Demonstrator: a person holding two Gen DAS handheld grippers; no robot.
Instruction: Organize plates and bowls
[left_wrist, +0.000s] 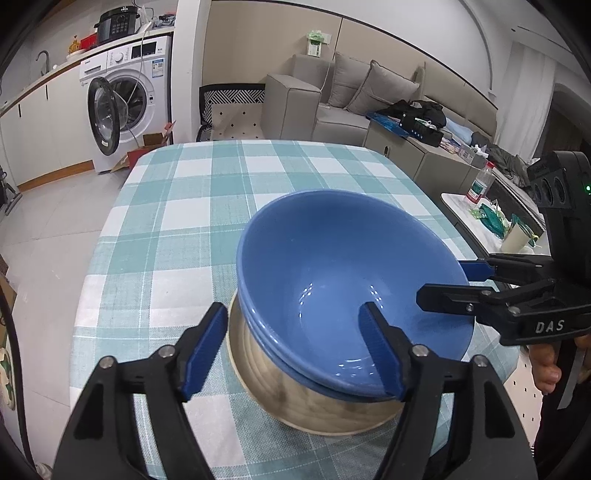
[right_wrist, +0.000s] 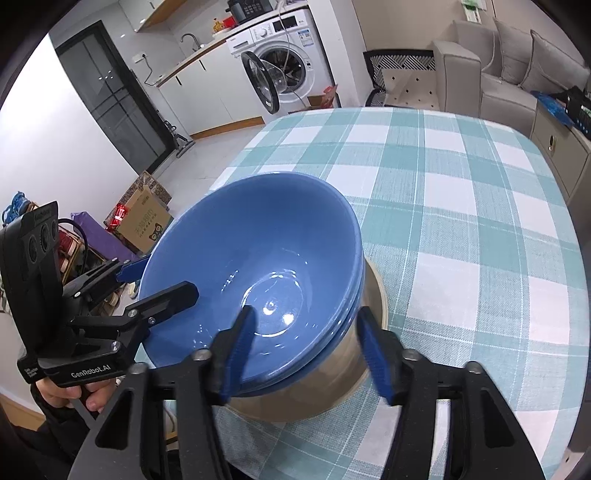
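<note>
A glossy blue ceramic bowl (left_wrist: 332, 280) sits nested in a second blue bowl of the same shape, whose rim (left_wrist: 255, 325) shows just beneath it. Both rest, tilted toward the camera, inside a wider pale beige bowl with a brownish streaked wall (left_wrist: 295, 398). The stack stands near the lower middle of both frames on the table, which is covered by a teal and white checked cloth (left_wrist: 192, 206).

The left tool (left_wrist: 295, 347) is spread wide. In the left wrist view its left blue pad lies outside the stack and its right pad hangs inside the top bowl, so the near rims sit between the pads without being pressed. The right tool (right_wrist: 306, 350) is also spread wide, straddling the near rim the same way, one pad inside and one outside. Whether that outer pad grazes the beige wall is hard to say, since the area is blurred. Each tool appears in the other's view, reaching over the rim from the side, with a hand (right_wrist: 70, 395) on its grip.

The rest of the cloth is bare. Beyond the table's far edge, at upper left of the left wrist view, a white front-loading washing machine (left_wrist: 125, 103) stands with its door open. A grey sofa with cushions (left_wrist: 332, 107) fills the upper middle. At right, a low side table carries a red-capped plastic bottle (left_wrist: 480, 182).
</note>
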